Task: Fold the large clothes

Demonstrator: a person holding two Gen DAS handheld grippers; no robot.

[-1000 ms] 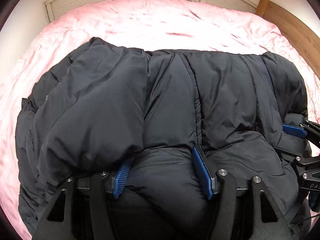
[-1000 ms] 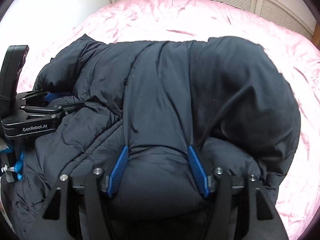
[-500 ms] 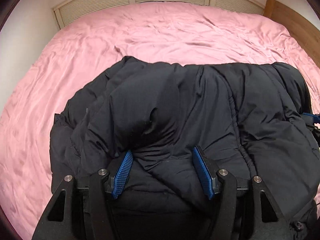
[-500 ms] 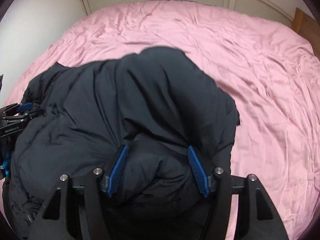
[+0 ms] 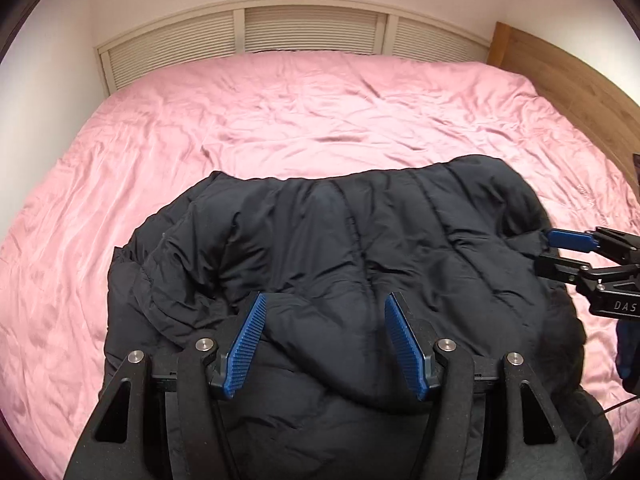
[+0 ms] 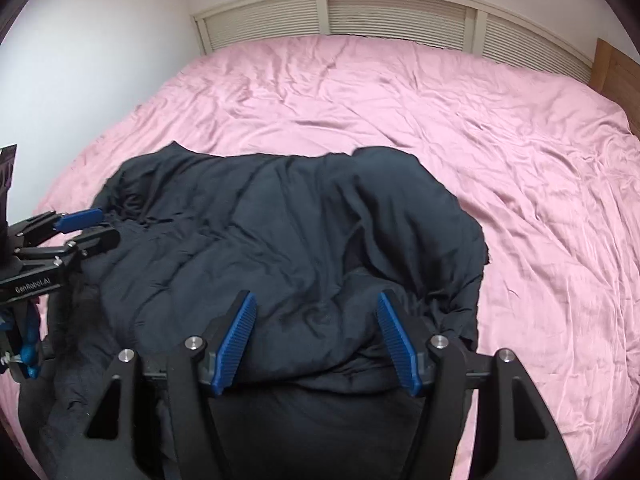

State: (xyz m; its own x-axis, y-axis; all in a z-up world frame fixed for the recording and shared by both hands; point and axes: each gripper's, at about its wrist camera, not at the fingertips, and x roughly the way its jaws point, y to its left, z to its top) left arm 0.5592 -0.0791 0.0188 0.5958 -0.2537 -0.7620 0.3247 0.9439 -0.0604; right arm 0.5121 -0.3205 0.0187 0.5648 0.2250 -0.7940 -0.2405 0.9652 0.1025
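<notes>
A black puffer jacket [image 5: 360, 248] lies bunched on the near part of a pink bed; it also shows in the right wrist view [image 6: 288, 240]. My left gripper [image 5: 326, 346] has its jaws wide apart, with a puffy fold of the jacket bulging between the blue pads. My right gripper [image 6: 316, 344] stands the same way over the jacket's right part. The right gripper also shows at the right edge of the left wrist view [image 5: 576, 252], and the left gripper at the left edge of the right wrist view [image 6: 76, 228].
The pink sheet [image 5: 320, 112] covers the whole bed beyond the jacket. A louvred white panel [image 5: 312, 34] runs along the far wall. A wooden headboard [image 5: 568, 80] stands on the right side. A white wall [image 6: 80, 60] borders the left.
Both grippers have pulled back and up from the jacket, so it looks smaller and lower in view. The jacket's far edge has folded toward me, baring more pink sheet.
</notes>
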